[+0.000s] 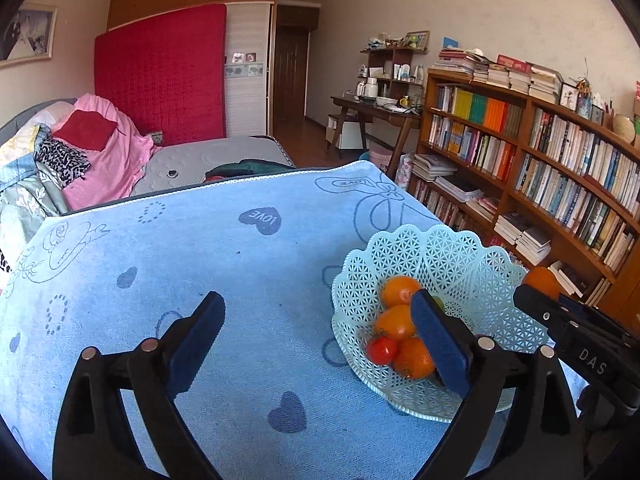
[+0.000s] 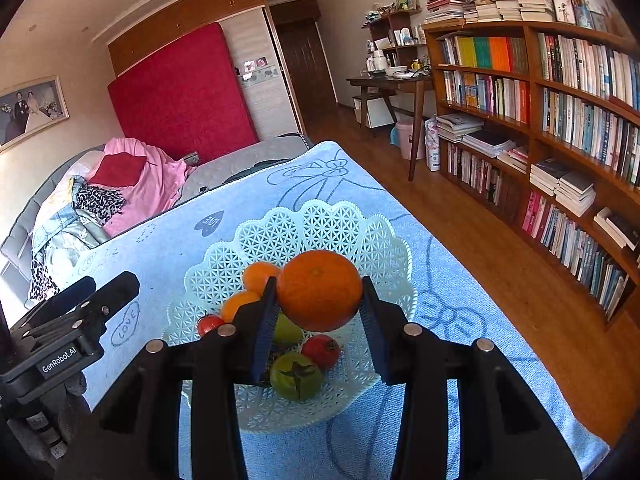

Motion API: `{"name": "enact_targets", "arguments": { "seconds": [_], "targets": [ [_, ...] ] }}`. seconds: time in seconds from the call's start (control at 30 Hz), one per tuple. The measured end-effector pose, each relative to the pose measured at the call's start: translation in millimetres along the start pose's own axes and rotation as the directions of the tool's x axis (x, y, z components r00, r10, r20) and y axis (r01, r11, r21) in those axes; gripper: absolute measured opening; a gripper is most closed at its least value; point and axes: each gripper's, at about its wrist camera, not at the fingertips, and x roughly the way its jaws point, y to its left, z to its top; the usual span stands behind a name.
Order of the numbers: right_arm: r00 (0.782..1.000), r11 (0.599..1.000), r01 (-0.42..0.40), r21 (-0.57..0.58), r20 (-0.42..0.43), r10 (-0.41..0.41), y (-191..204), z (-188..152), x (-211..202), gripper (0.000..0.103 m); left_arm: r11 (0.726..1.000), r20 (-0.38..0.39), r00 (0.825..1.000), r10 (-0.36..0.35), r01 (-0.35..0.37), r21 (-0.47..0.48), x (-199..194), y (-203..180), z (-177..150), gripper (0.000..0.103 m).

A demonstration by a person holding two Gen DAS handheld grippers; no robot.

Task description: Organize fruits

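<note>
A pale green lattice basket [image 1: 440, 236] [image 2: 320, 208] stands on a blue towel [image 1: 240, 260]. In it lie small oranges [image 1: 394, 322] [image 2: 258, 274], red tomatoes [image 1: 381, 350] [image 2: 320, 350] and a green tomato [image 2: 296, 376]. My right gripper [image 2: 320, 292] is shut on a large orange [image 2: 318, 290] and holds it above the basket's middle. From the left wrist that orange [image 1: 542, 280] shows at the right edge. My left gripper [image 1: 318, 300] is open over the towel with nothing between its fingers. Its right finger [image 1: 438, 338] hangs over the basket's left side.
The towel covers a table whose right edge drops to a wooden floor [image 2: 500, 240]. A tall bookshelf [image 2: 560, 120] lines the right wall. A bed with piled clothes [image 1: 100, 152] lies behind the table. Bare towel spreads left of the basket.
</note>
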Motion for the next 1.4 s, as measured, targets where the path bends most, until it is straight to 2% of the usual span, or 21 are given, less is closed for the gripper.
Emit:
{"name": "enact_targets", "arguments": {
  "seconds": [0.07, 0.13, 0.37, 0.5, 0.67, 0.9, 1.4],
  "targets": [
    [1.000, 1.000, 0.000, 0.003, -0.001, 0.000, 2, 0, 0, 0.045, 1.000, 0.003, 1.000, 0.008, -0.008, 0.007, -1, 2, -1, 0.094],
    [1.000, 1.000, 0.005, 0.008, 0.011, -0.005, 3, 1, -2, 0.060, 1.000, 0.011, 1.000, 0.016, -0.016, 0.009, -3, 3, -1, 0.094],
    [0.999, 0.999, 0.021, 0.028, 0.030, -0.022, 0, 2, -10, 0.072, 0.999, 0.022, 0.999, 0.039, -0.039, -0.002, -7, 8, 1, 0.098],
    [0.999, 0.998, 0.030, 0.053, 0.029, -0.031, -4, -1, -14, 0.085, 0.998, 0.034, 0.998, 0.061, -0.062, 0.016, -9, 6, 0, 0.098],
    [0.999, 0.997, 0.039, 0.071, 0.019, -0.041, -9, -5, -19, 0.094, 0.997, 0.050, 0.996, 0.067, -0.069, 0.031, -12, 2, 1, 0.098],
    [0.999, 0.997, 0.046, 0.065, 0.007, -0.046, -9, -12, -26, 0.100, 0.996, 0.065, 0.995, 0.073, -0.076, 0.045, -17, -1, 2, 0.098],
    [0.999, 0.999, 0.049, -0.001, 0.004, -0.049, 6, -18, -47, 0.100, 0.993, 0.100, 0.991, 0.094, -0.101, 0.068, -31, -5, 4, 0.098]
  ]
}}
